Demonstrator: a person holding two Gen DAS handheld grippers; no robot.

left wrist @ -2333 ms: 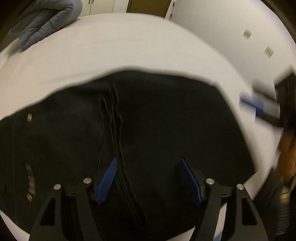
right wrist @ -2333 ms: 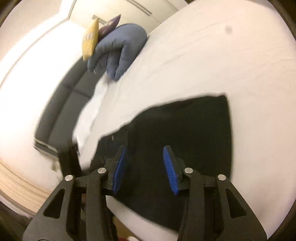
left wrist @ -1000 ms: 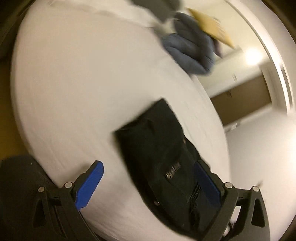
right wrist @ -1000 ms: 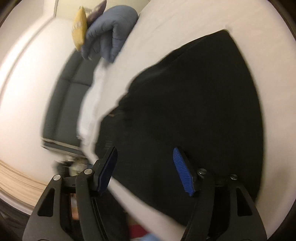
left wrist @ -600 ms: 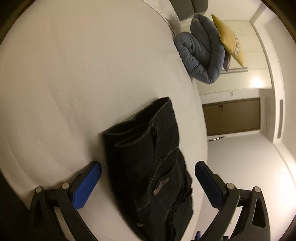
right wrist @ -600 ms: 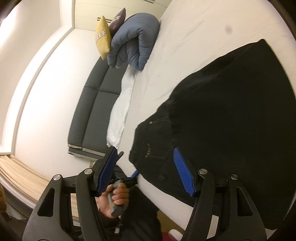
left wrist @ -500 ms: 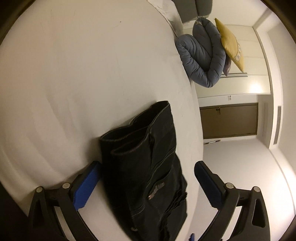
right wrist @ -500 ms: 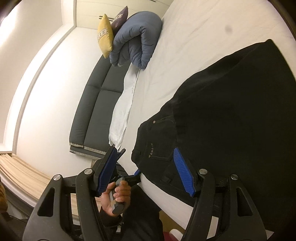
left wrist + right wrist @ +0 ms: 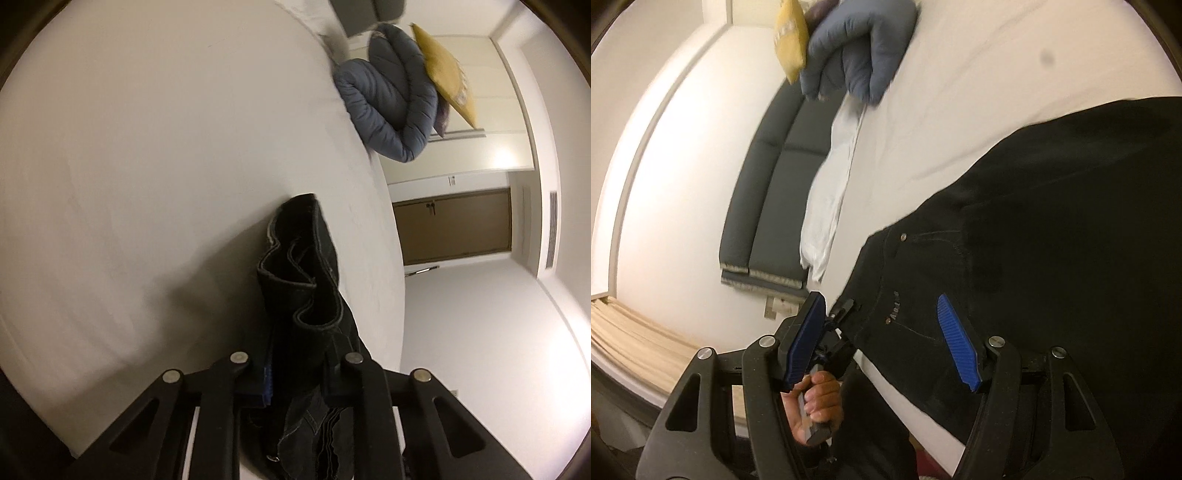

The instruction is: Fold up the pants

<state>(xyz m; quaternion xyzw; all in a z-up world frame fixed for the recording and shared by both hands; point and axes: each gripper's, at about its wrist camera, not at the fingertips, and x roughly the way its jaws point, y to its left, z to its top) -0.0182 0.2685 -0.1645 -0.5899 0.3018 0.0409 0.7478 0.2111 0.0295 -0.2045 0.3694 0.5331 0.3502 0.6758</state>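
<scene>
With the left gripper (image 9: 295,373) closing its fingers on the bunched waistband of the black denim pants (image 9: 306,295) on the white bed (image 9: 147,147), a shallow bite could slip out while the right gripper (image 9: 882,339) hangs released above the fabric, its fingers touching nothing

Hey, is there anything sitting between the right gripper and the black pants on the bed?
Nothing visible does. The right gripper hangs open directly over the black pants near their waistband, with only air between its blue pads and the cloth. The left gripper is closing on the waistband corner off to the side, not in the way.
</scene>
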